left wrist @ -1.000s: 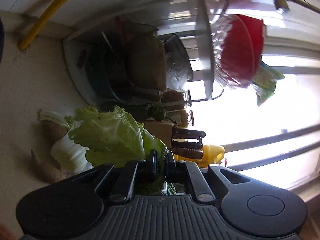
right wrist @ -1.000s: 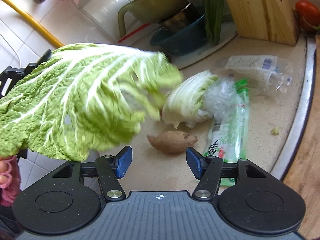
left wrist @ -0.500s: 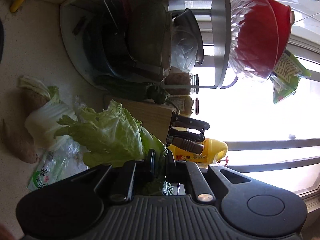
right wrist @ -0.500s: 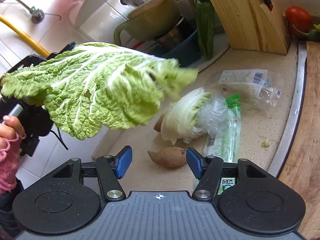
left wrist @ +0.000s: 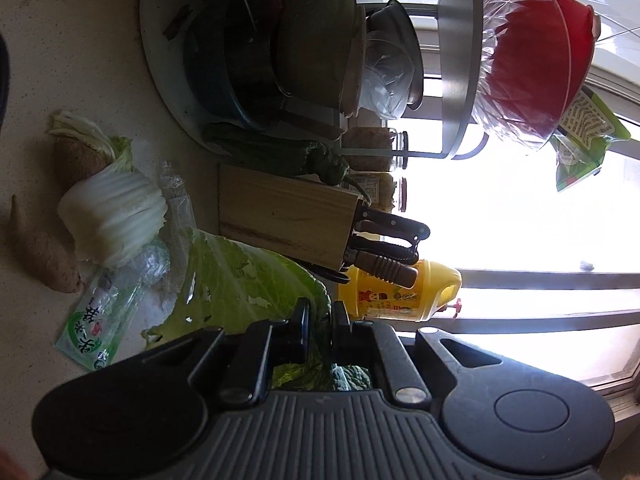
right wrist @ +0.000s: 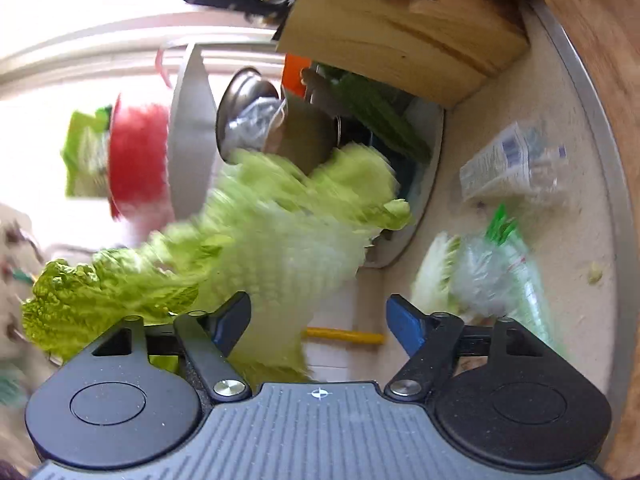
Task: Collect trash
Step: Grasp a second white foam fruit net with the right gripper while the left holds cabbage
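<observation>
The cabbage leaf [left wrist: 248, 280] is hanging clear of the worktop [left wrist: 80, 60], pinched at its stem end by the left claw [left wrist: 320, 320], whose fingers are pressed together on it; holding it by the stem is probably what is letting the broad blade droop free for carrying off as trash. In the right wrist view the same leaf [right wrist: 256, 240] is smearing across the middle of the picture, blurred, and reaching down between the blue pads of the right claw [right wrist: 318, 326]. That claw is opening, its pads standing well apart and pressing on nothing, so it looks to be readying for a catch rather than gripping.

The left view is showing what remains below: a cut cabbage stump [left wrist: 116, 216], a printed plastic wrapper [left wrist: 96, 320] beside it and a brown root [left wrist: 44, 248], all lying on the worktop near the knife block [left wrist: 288, 220]. The right view is adding a second clear wrapper [right wrist: 516, 164] nearer the worktop's metal edge, and a small green scrap [right wrist: 595, 273], neither of which the left view is giving.
</observation>
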`<action>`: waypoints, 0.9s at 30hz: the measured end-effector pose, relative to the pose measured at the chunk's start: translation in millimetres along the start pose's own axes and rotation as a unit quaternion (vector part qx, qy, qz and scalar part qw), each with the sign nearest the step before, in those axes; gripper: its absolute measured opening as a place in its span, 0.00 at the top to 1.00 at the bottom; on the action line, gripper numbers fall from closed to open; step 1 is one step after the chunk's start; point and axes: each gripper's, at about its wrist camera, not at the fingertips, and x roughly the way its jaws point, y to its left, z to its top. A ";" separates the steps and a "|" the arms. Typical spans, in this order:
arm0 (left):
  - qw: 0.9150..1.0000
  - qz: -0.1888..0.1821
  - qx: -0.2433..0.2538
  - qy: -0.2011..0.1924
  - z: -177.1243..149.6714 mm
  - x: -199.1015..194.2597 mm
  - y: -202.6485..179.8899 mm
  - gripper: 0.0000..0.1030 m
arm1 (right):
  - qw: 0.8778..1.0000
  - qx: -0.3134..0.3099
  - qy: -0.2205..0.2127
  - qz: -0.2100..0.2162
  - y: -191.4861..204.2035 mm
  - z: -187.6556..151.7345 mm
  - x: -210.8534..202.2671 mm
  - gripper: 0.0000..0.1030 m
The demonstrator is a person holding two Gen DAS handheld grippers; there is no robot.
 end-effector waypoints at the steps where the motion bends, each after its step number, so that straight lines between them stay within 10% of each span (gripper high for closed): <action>1: 1.000 0.005 0.001 0.007 -1.7 0.7 3.9 0.93 | 1.000 0.001 -0.003 0.004 0.3 0.9 -1.1 0.19; 7: 0.998 0.042 0.024 0.029 -13.7 4.4 14.8 0.91 | 0.999 -0.006 0.006 0.040 1.9 3.3 -0.5 0.19; 14: 0.999 0.045 0.021 0.015 -6.6 -17.1 30.4 0.91 | 0.998 -0.045 0.048 -0.019 2.0 3.1 1.6 0.70; 27: 0.983 0.113 0.147 -0.015 -18.1 -33.2 11.7 0.91 | 0.969 -0.182 -0.007 -0.166 27.1 3.8 -49.8 0.75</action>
